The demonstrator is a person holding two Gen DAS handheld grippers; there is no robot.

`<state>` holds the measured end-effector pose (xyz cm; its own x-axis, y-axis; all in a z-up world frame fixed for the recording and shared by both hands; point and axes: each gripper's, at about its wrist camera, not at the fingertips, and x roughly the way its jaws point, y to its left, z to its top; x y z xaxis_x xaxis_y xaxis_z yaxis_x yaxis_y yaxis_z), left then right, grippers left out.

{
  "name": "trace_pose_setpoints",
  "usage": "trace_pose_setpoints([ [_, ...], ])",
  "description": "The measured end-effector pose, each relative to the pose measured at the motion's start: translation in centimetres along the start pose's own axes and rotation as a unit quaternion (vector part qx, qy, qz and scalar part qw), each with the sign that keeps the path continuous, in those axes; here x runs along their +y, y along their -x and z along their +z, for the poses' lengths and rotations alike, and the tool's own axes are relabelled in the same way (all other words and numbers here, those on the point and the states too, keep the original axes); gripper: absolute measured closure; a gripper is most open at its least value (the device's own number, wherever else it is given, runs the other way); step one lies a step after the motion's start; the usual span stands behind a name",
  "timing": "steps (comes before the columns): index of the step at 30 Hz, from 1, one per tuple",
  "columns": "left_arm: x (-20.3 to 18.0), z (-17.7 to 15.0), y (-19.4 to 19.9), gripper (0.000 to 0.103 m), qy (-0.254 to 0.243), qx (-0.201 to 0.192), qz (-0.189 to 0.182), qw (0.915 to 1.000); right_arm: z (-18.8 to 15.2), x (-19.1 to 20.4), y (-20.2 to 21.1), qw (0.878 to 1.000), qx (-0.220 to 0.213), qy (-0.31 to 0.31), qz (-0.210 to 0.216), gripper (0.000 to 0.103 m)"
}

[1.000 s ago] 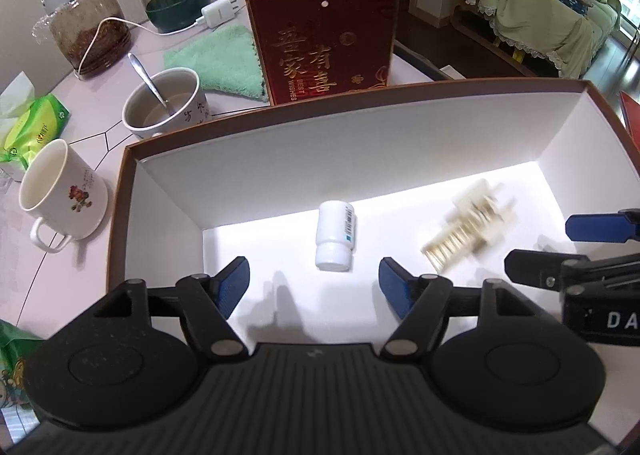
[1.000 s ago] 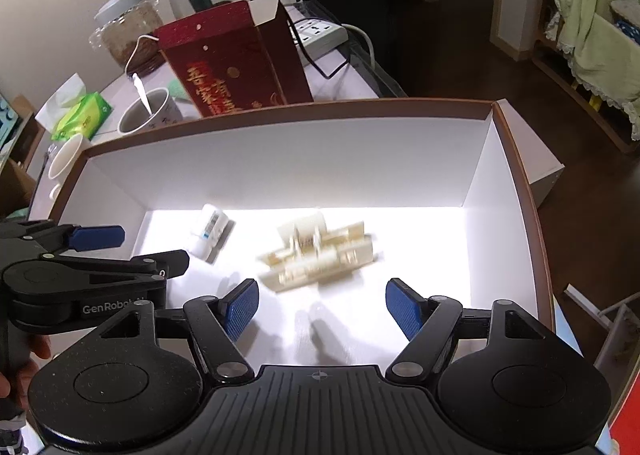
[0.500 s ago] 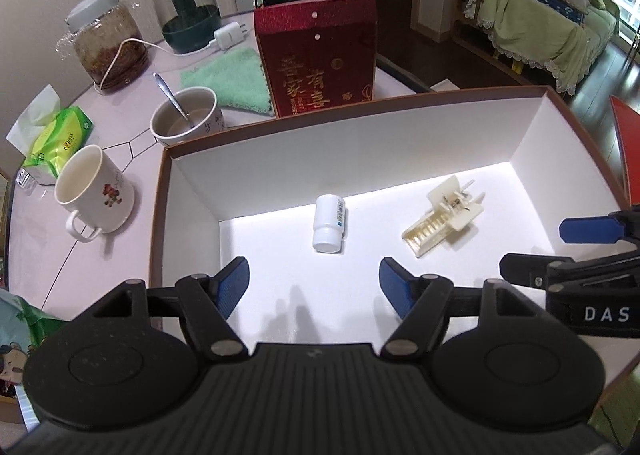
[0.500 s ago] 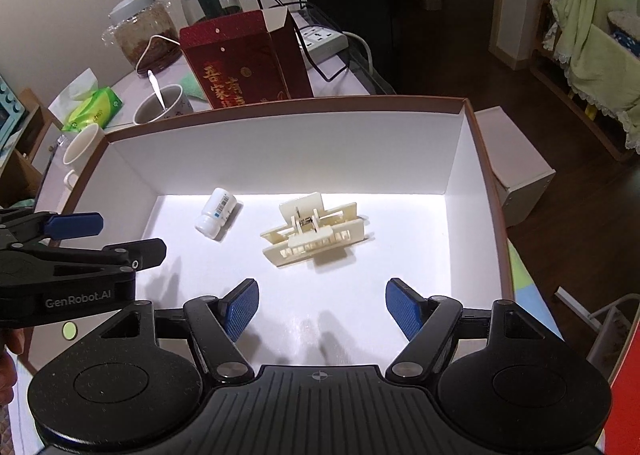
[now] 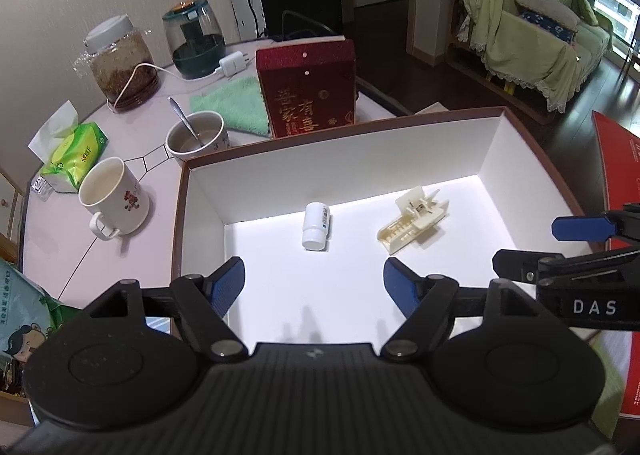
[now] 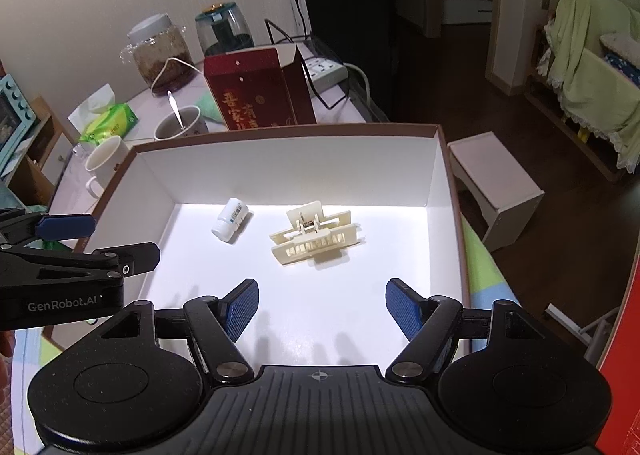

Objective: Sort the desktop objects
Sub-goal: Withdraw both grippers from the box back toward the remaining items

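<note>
I had both grippers hovering over the white box (image 5: 340, 159), left gripper (image 5: 314, 281) and right gripper (image 6: 322, 309) each with fingers spread wide, holding nothing. The pill bottle (image 5: 316, 226) lay on its side beside the cream hair clip (image 6: 316, 239), apart. Bottle label was too small to read.

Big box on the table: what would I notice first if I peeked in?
The white inside of the box glows brightly, with a small white bottle lying left of a cream hair clip. Behind it stands a dark red gift bag with gold writing.
</note>
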<state>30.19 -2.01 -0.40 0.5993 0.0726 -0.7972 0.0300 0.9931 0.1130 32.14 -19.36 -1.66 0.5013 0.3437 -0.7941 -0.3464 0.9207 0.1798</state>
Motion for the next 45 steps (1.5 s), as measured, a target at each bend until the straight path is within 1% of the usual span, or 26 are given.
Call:
trace_pose_setpoints([
  [3, -0.2, -0.3, 1.1, 0.027, 0.0, -0.007, 0.0, 1.0, -0.4, 0.2, 1.0, 1.0, -0.008, 0.004, -0.001, 0.03],
  [16, -1.3, -2.3, 5.5, 0.027, -0.002, -0.032, -0.006, 0.9995, -2.9, 0.7, 5.1, 0.999, -0.035, 0.014, -0.007, 0.03],
  [22, -1.6, -3.4, 7.1, 0.026, -0.003, -0.039, -0.008, 0.9992, -3.9, 1.0, 6.8, 0.999, -0.05, 0.018, -0.003, 0.03],
  [26, -1.6, -4.1, 8.3, 0.024, -0.001, -0.045, -0.01, 0.9989, -4.6, 1.2, 7.9, 0.998, -0.059, 0.021, -0.001, 0.03],
  [27, -1.6, -4.3, 8.6, 0.023, 0.0, -0.047, -0.01, 0.9988, -4.8, 1.2, 8.2, 0.998, -0.061, 0.022, 0.0, 0.03],
  [36, -1.1, -6.5, 11.2, 0.023, 0.006, -0.061, -0.014, 0.998, -6.6, 1.6, 10.8, 0.996, -0.086, 0.031, 0.009, 0.03],
  [45, 1.0, -9.5, 14.4, 0.023, 0.014, -0.08, -0.012, 0.9967, -8.3, 1.5, 13.2, 0.993, -0.112, 0.036, 0.031, 0.03],
])
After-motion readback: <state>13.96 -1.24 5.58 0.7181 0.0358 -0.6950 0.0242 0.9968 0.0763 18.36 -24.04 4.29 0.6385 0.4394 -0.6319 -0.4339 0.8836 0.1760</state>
